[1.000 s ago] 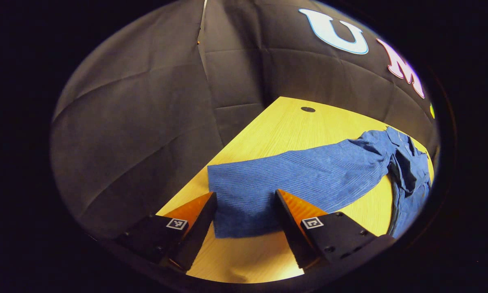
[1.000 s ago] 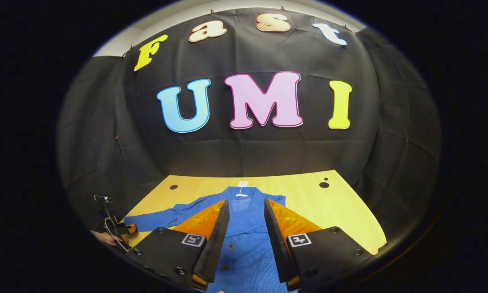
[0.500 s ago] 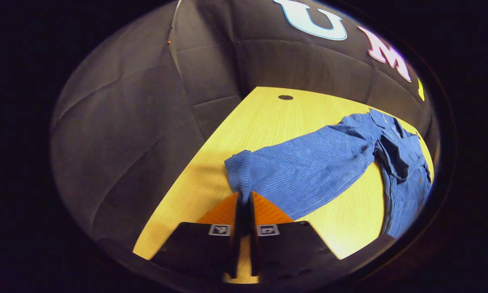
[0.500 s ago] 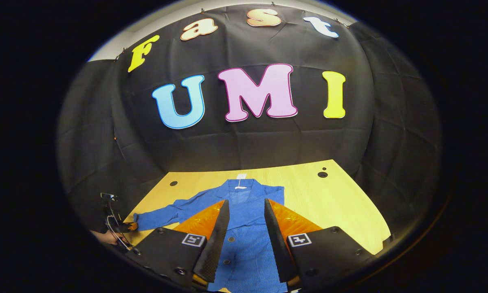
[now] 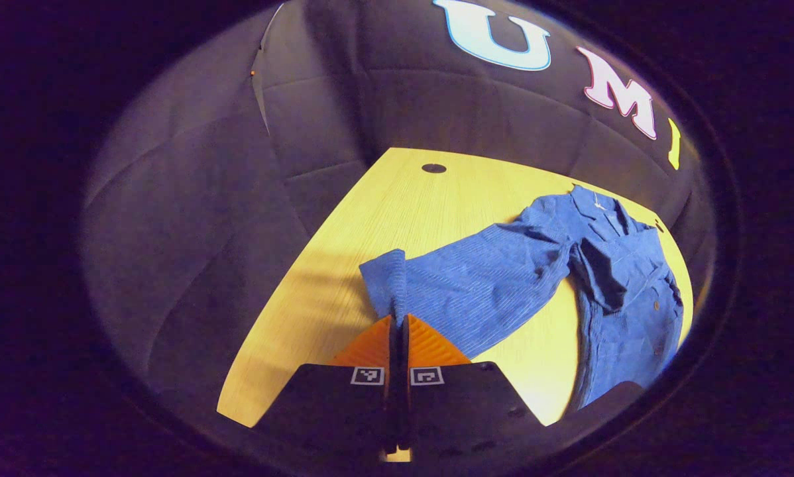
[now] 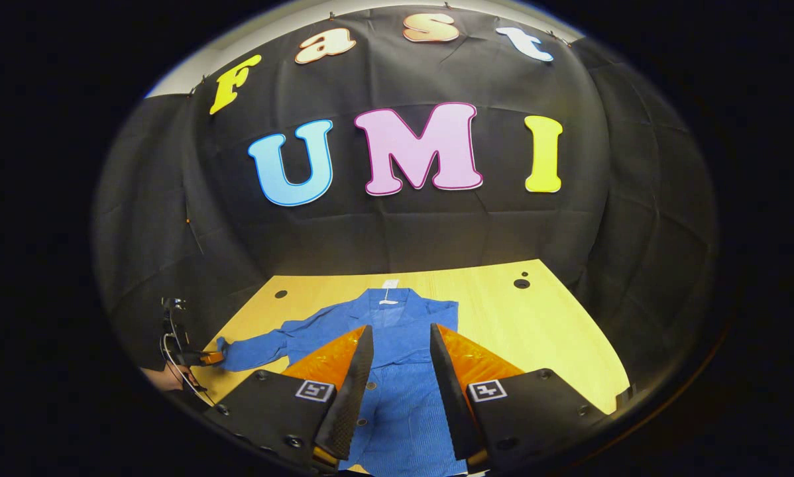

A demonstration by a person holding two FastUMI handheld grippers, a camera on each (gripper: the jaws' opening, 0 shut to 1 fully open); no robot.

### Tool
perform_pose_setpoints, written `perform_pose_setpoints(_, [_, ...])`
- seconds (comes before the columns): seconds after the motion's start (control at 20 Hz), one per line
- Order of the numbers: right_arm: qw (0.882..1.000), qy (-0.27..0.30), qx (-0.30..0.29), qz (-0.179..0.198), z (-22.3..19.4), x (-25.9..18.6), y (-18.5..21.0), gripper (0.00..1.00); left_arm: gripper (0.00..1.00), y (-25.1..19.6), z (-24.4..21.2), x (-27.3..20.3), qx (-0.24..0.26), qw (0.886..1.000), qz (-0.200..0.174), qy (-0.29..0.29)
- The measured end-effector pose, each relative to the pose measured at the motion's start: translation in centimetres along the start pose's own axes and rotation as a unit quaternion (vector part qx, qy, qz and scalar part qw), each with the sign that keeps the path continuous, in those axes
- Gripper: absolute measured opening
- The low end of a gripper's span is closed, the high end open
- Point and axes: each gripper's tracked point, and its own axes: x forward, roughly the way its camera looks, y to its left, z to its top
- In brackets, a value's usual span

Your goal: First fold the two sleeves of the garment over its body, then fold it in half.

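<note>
Since a second ago your left gripper (image 5: 397, 324) has closed on the sleeve's cuff (image 5: 387, 278) and drawn it up off the wood, so the cuff now stands bunched between the two orange fingers, which sit pressed together at the bottom centre of the left gripper view. Your table (image 5: 397, 205) fills the middle of that view, pale yellow wood running toward the upper centre. Across it the blue garment (image 5: 625, 298) lies spread, its body at the right of the frame, buttons showing, and the held sleeve (image 5: 483, 278) reaching from there to the lower centre. In the right gripper view the garment (image 6: 397, 331) lies flat at the lower centre, collar toward the wall. Your right gripper (image 6: 401, 341) hangs above its body with the fingers well apart, holding nothing. At the lower left of that frame the left gripper (image 6: 208, 358) grips the cuff.
</note>
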Motion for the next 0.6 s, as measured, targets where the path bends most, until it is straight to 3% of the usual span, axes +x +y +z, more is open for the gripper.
perform_pose_setpoints(0.2, [1.0, 0.002, -0.002, 0.012, -0.1, 0.2, -0.2, 0.55, 0.0, -2.1, 4.7, -4.7, 0.003, 0.998, -0.016, -0.058])
perform_pose_setpoints(0.25, [1.0, 0.001, 0.003, 0.014, -0.1, 0.4, -0.4, 0.59, 0.0, -3.1, 5.7, -5.9, 0.006, 0.998, -0.021, -0.066])
perform_pose_setpoints(0.4, [1.0, 0.0, 0.017, 0.022, 0.0, 0.6, -0.9, 0.59, 0.0, -7.4, 9.5, -10.4, 0.019, 0.993, -0.059, -0.104])
perform_pose_setpoints(0.45, [0.999, 0.001, 0.021, 0.026, -0.3, 0.9, -0.9, 0.55, 0.0, -9.2, 10.5, -11.8, 0.026, 0.99, -0.073, -0.116])
perform_pose_setpoints(0.5, [0.999, 0.004, 0.024, 0.028, -0.4, 1.0, -1.2, 0.58, 0.0, -11.1, 11.6, -13.0, 0.038, 0.987, -0.083, -0.134])
perform_pose_setpoints(0.55, [0.999, 0.006, 0.024, 0.029, -0.5, 1.0, -1.5, 0.49, 0.0, -12.7, 12.7, -13.9, 0.052, 0.983, -0.089, -0.151])
perform_pose_setpoints(0.6, [0.999, 0.004, 0.025, 0.029, -0.4, 1.0, -2.0, 0.55, 0.0, -14.4, 13.8, -14.6, 0.064, 0.979, -0.096, -0.169])
